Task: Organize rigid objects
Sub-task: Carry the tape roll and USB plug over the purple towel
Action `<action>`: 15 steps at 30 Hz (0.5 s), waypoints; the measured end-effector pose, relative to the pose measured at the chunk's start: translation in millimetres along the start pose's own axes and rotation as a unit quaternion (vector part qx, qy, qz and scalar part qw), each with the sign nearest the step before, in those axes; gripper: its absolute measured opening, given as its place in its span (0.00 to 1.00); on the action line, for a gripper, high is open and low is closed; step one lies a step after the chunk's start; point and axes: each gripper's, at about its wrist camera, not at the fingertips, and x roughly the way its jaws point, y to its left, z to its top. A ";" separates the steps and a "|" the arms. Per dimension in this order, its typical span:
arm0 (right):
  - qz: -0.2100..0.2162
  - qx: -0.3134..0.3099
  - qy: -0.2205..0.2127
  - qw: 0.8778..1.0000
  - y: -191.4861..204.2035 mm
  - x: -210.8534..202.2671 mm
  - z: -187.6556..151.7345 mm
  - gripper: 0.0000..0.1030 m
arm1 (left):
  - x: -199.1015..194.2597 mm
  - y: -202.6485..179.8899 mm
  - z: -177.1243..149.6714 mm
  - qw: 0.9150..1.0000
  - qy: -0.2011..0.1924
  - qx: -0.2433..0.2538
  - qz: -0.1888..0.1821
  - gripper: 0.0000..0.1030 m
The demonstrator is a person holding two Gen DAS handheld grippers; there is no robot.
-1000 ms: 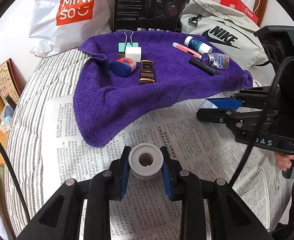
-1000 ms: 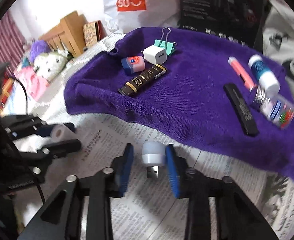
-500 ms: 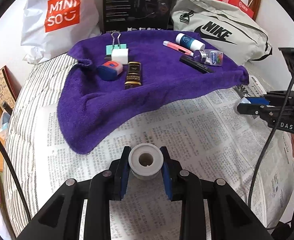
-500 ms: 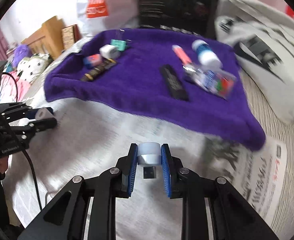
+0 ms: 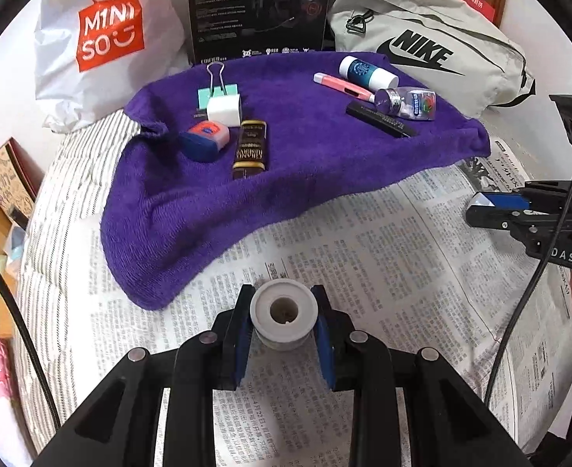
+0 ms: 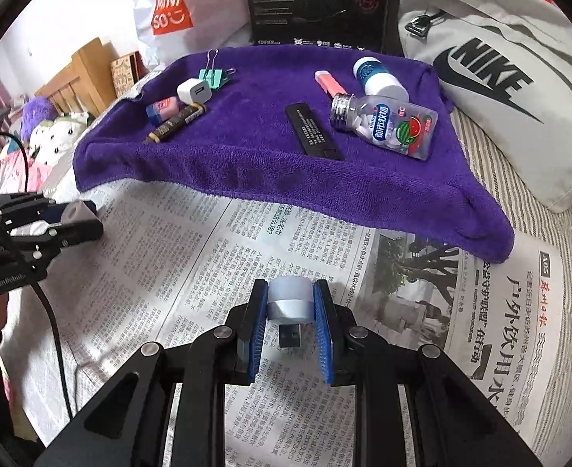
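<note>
The left tool (image 5: 284, 325) is clamped on a white spool (image 5: 284, 313), probably thread-seal tape, though the view shows only its end face. The right tool (image 6: 290, 305) is clamped on a small USB night light (image 6: 289, 299), its plug pointing back toward the camera. Both hang above the newspaper (image 5: 383, 253), on the near side of the purple towel (image 5: 286, 163).

On the towel, one group holds the binder clip (image 5: 217, 87), white charger cube (image 5: 224, 109), a blue and red tin (image 5: 205, 140) and a dark gold-lettered bar (image 5: 250, 150); the other holds a pink pen (image 5: 342, 86), blue-labelled tube (image 5: 367, 73), mint bottle (image 6: 387, 126) and black strip (image 6: 314, 131).

To place well, I would bring each piece over bare towel beside a group, lower until it rests, then part the pads. Set the spool on its flat face so it cannot roll down the towel's slope.
</note>
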 end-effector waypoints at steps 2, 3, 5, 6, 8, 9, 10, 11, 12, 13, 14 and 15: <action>0.007 0.005 -0.005 1.000 -1.8 -4.5 1.4 0.23 | -3.4 -0.1 2.9 1.000 -0.004 0.000 -0.002 0.27; 0.013 0.005 -0.009 1.000 -2.8 -8.2 2.8 0.23 | -5.5 -0.4 5.3 1.000 -0.006 0.002 -0.003 0.27; 0.021 0.006 -0.018 1.000 -4.7 -16.2 6.7 0.23 | -9.1 -0.2 9.5 1.000 -0.011 0.003 -0.003 0.27; 0.026 0.006 -0.023 0.999 -6.2 -21.4 9.9 0.23 | -11.2 0.2 12.4 1.000 -0.013 0.004 -0.005 0.27; 0.032 0.007 -0.031 0.999 -8.2 -28.7 15.2 0.23 | -14.8 0.9 17.7 1.000 -0.019 0.005 -0.007 0.27; 0.033 0.006 -0.036 0.999 -9.6 -32.3 18.8 0.23 | -17.1 1.6 21.2 1.000 -0.022 0.006 -0.007 0.27; 0.033 0.003 -0.039 0.999 -10.6 -34.9 22.9 0.23 | -18.8 2.2 24.0 1.000 -0.024 0.006 -0.008 0.27; 0.029 0.000 -0.042 0.999 -12.3 -37.8 28.1 0.23 | -20.7 3.1 27.1 1.000 -0.027 0.006 -0.009 0.27; 0.024 -0.001 -0.044 0.999 -13.6 -39.7 32.0 0.23 | -22.5 4.4 31.2 0.999 -0.029 0.005 -0.011 0.27; 0.020 -0.002 -0.047 0.999 -15.9 -41.3 37.0 0.23 | -23.5 6.1 34.2 0.999 -0.032 0.005 -0.011 0.27; 0.018 -0.003 -0.047 0.999 -17.5 -41.4 41.3 0.23 | -25.1 7.7 37.1 0.999 -0.035 0.002 -0.011 0.27; 0.014 -0.002 -0.049 0.999 -20.3 -41.6 46.3 0.23 | -26.5 10.2 40.8 0.999 -0.039 -0.002 -0.014 0.27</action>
